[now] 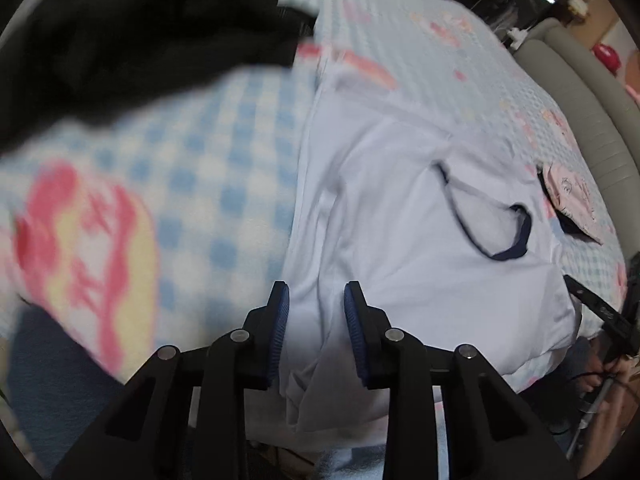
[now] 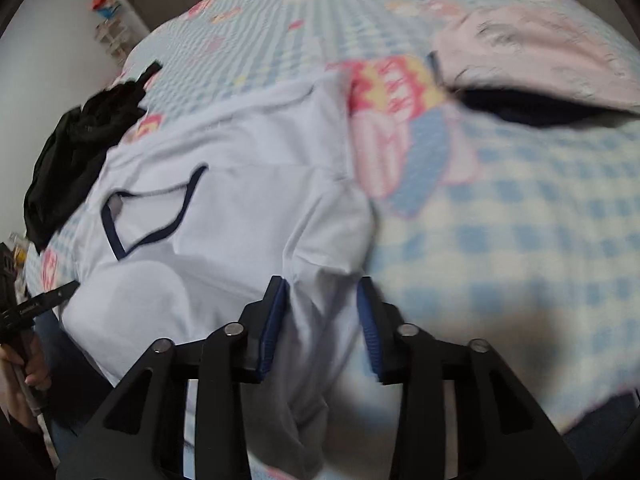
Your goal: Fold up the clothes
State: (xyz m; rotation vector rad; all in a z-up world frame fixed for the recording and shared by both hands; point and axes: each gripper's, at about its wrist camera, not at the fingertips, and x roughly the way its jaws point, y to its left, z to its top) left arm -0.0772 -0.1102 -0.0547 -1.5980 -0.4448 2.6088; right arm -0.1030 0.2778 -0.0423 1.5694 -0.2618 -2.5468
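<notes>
Lying flat on the checked bedspread (image 2: 520,220), the white shirt (image 1: 400,208) has its navy-trimmed neck opening up, laid out for folding. Each gripper hangs over a near edge, probably so both sides can be lifted together. The left gripper (image 1: 316,308) stands parted with cloth between its pads (image 1: 280,320), not visibly pinched; the right gripper (image 2: 324,312) likewise. A black garment (image 2: 76,152) and a pink one (image 2: 540,52) lie aside. No writing is legible.
</notes>
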